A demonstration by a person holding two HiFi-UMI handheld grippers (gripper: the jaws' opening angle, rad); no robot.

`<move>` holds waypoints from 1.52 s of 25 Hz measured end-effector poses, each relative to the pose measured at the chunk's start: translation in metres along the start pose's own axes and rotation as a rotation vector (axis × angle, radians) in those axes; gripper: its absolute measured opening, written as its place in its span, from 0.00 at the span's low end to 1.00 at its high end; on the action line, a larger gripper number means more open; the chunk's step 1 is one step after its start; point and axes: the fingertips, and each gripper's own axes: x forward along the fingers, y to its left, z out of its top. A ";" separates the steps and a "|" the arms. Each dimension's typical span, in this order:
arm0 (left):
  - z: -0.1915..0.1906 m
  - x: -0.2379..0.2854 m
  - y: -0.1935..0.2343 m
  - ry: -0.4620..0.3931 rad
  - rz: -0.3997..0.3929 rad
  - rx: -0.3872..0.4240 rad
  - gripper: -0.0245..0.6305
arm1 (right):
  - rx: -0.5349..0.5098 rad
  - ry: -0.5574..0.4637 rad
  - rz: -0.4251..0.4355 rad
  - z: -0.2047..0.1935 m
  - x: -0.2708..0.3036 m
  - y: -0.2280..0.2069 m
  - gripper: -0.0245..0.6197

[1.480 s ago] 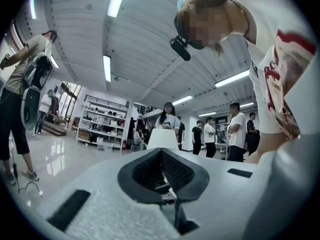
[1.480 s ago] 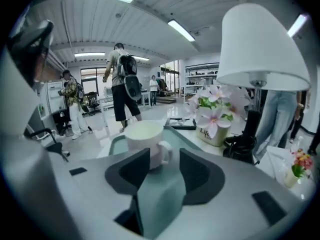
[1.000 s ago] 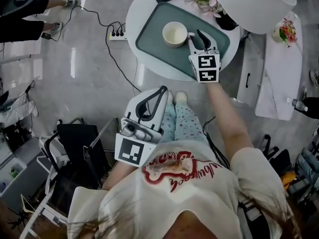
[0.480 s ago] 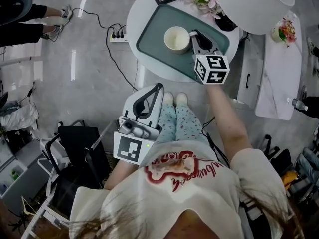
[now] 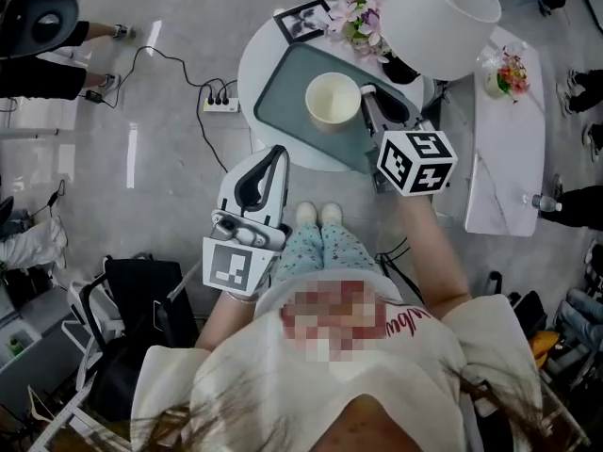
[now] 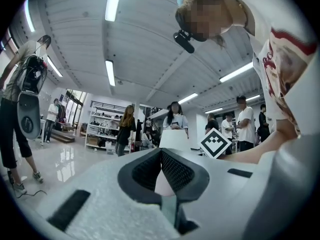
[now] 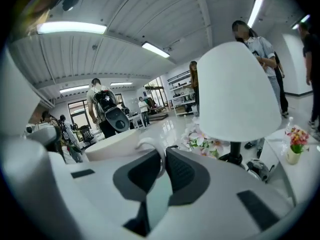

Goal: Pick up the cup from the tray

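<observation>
The cream cup (image 5: 333, 97) hangs just above the grey-green tray (image 5: 283, 78) on the round white table (image 5: 256, 40). My right gripper (image 5: 366, 98) is shut on the cup's handle at its right side. In the right gripper view, the handle (image 7: 151, 148) sits pinched between the dark pads, and the cup (image 7: 112, 145) lies to the left of the right gripper (image 7: 163, 157). My left gripper (image 5: 258, 179) hovers over the floor in front of the table, shut with nothing in it. The left gripper (image 6: 161, 154) points out across the room.
A white lamp (image 5: 438, 15) and pink flowers (image 5: 359, 8) stand at the back of the table, close behind the cup. A framed photo (image 5: 303, 19) lies at the far rim. A marble side table (image 5: 504, 149) is to the right, a power strip (image 5: 219, 104) on the floor to the left.
My right gripper has closed on the cup's handle, and the cup has risen off the tray. My left gripper has moved up towards the table.
</observation>
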 end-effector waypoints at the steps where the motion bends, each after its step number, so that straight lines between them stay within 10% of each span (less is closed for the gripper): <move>1: 0.008 0.001 -0.001 -0.019 -0.005 0.005 0.06 | -0.004 0.004 -0.001 0.006 -0.009 0.003 0.11; 38: 0.049 -0.059 -0.091 -0.084 -0.028 0.079 0.06 | 0.045 -0.140 0.102 0.027 -0.174 0.081 0.11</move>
